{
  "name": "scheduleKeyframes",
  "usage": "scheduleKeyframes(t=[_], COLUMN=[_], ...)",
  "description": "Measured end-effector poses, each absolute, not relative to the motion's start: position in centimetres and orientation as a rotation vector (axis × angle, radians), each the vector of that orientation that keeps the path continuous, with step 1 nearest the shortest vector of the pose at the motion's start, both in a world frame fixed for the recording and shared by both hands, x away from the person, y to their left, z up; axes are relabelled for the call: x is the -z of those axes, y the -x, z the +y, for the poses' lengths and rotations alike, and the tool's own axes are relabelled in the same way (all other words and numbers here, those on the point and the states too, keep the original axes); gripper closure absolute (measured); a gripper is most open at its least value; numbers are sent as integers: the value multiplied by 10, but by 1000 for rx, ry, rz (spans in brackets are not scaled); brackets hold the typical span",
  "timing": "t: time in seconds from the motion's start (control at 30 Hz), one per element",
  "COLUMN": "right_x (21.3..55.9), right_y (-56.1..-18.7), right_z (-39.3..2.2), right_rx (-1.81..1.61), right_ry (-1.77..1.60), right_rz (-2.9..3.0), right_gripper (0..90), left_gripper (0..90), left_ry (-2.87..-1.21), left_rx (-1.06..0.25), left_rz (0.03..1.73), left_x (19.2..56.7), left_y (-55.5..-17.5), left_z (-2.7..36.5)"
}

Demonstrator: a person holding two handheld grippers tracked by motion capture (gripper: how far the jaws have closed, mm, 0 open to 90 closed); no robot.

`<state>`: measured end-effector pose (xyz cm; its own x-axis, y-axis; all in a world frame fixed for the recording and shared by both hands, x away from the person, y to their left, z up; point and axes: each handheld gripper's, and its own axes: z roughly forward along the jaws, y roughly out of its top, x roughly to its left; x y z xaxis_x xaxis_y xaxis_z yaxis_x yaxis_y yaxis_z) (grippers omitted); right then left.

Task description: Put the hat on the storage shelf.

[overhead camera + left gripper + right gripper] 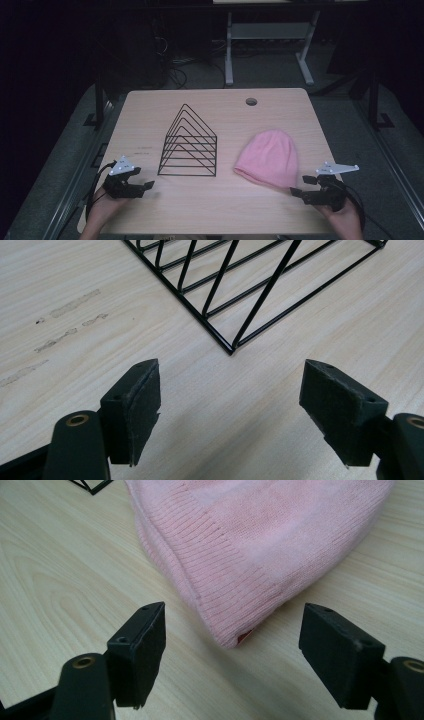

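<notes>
table (200,210): light wood, round hole at far edge | on it: black wire rack (190,145), pink beanie (268,157)

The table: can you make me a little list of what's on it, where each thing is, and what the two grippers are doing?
table: light wood, round hole near the far edge
wire rack: black, stands left of the middle
hat: pink, knitted, lies flat to the right of the rack
left gripper: jaws open, holds nothing, near the rack's front corner
right gripper: jaws open, holds nothing, just before the hat's ribbed edge
</notes>
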<state>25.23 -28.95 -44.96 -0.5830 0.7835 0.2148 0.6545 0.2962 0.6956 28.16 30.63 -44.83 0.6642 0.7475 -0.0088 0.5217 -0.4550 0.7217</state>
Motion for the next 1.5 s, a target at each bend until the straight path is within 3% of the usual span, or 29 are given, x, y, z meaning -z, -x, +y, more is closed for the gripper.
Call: scheduleKeyframes(t=[0.47, 1.5], right_x=[445, 416], right_y=[-258, -321], right_z=[-291, -291], right_rx=[-1203, -1153], right_ry=[-1373, -1379], right_rz=[2385, 2447], right_gripper=[230, 188], left_gripper=[246, 246], left_ry=[-2180, -2137], left_rx=[-411, -413], left_rz=[974, 1012], left_x=[450, 448], left_y=[-282, -282], left_z=[306, 306])
